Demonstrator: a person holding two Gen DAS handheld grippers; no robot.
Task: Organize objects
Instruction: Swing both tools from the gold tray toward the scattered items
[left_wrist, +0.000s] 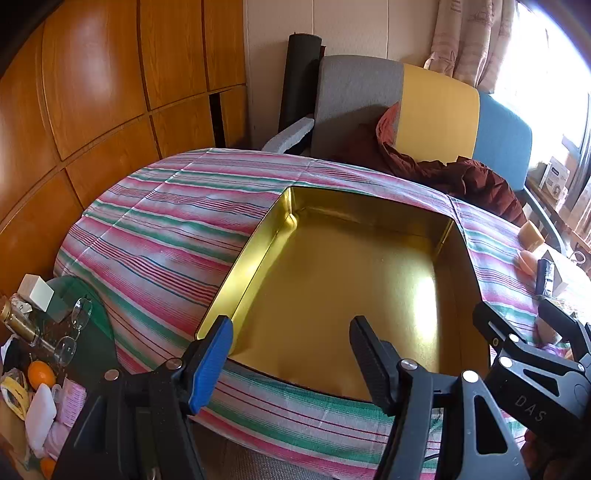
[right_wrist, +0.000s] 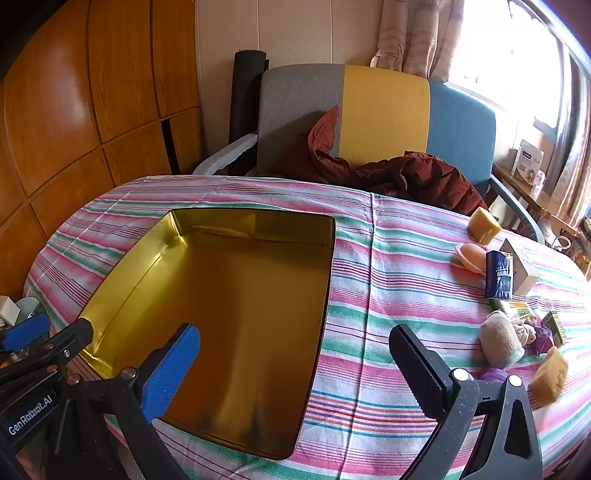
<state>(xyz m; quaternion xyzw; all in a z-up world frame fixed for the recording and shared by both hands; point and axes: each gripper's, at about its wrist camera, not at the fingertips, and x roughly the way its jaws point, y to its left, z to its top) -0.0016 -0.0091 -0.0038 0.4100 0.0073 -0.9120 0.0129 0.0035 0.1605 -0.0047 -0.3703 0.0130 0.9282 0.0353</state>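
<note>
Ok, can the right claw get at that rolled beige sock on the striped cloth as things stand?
Probably yes. The right claw is open and holds nothing, and the rolled beige sock lies on the striped cloth just to its right, with nothing between them; a purple item touches the sock.

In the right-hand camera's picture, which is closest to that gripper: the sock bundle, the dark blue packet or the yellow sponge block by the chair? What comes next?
From the right gripper, nearest first:
1. Sock bundle, on the cloth just off to its right.
2. Dark blue packet, farther back on the right.
3. Yellow sponge block, farthest, at the table's far edge by the chair.
</note>
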